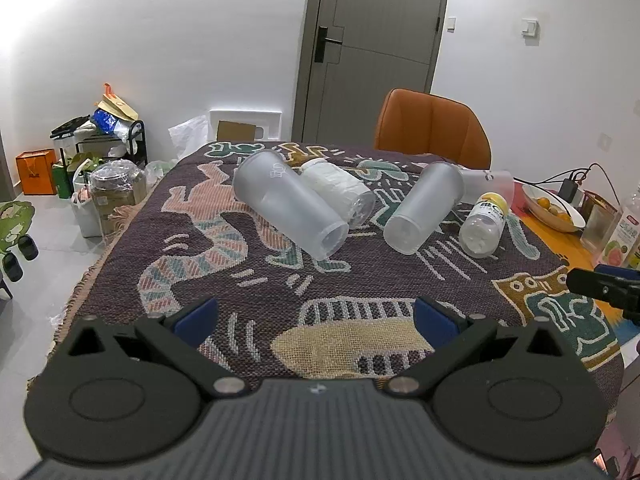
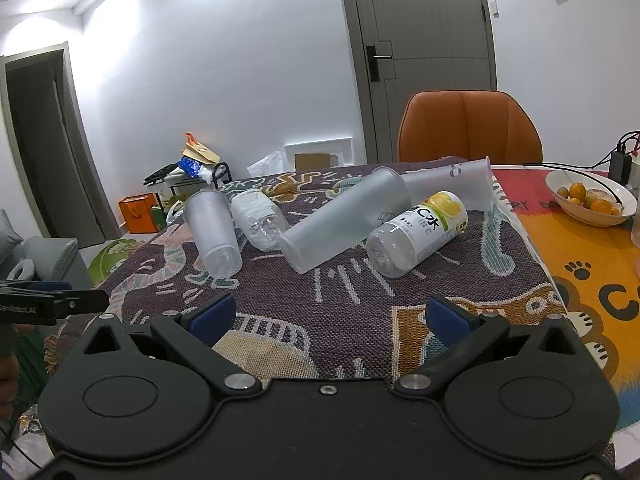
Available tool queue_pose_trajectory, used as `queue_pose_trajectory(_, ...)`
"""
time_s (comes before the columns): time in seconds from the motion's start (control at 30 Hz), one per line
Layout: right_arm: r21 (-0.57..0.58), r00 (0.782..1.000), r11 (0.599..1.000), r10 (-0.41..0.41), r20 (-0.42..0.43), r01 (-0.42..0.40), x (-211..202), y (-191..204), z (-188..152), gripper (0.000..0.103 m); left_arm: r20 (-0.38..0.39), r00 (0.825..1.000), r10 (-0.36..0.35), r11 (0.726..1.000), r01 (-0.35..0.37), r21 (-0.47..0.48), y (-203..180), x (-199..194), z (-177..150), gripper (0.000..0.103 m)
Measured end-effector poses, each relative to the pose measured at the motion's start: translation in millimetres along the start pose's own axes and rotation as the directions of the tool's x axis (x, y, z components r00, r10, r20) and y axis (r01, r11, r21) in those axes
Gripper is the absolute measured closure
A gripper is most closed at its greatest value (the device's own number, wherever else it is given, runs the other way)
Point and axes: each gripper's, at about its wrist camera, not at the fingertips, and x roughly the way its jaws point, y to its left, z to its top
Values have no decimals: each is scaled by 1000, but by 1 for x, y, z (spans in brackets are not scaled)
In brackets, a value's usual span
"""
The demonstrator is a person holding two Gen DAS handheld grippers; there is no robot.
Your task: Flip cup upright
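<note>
Three frosted plastic cups lie on their sides on the patterned cloth. The left cup (image 1: 286, 204) (image 2: 214, 232) lies beside a white-labelled bottle (image 1: 340, 190) (image 2: 260, 220). The middle cup (image 1: 424, 206) (image 2: 344, 220) lies beside a yellow-labelled bottle (image 1: 486, 222) (image 2: 416, 232). The third cup (image 1: 490, 184) (image 2: 452, 186) lies behind them. My left gripper (image 1: 316, 320) is open and empty, well short of the cups. My right gripper (image 2: 330, 318) is open and empty, also short of them.
An orange chair (image 1: 432, 128) (image 2: 468, 128) stands at the table's far side. A bowl of oranges (image 1: 554, 206) (image 2: 590, 198), cables and a juice carton (image 1: 624, 236) are at the right. Bags and boxes (image 1: 108, 184) stand on the floor at the left.
</note>
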Motion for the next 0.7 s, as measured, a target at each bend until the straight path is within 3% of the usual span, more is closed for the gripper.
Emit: queue_pose_trajectory(0.7, 11, 998, 998, 64, -19, -64, 18, -7, 4, 0, -2, 1000, 10, 1000, -10, -9, 9, 21, 10, 0)
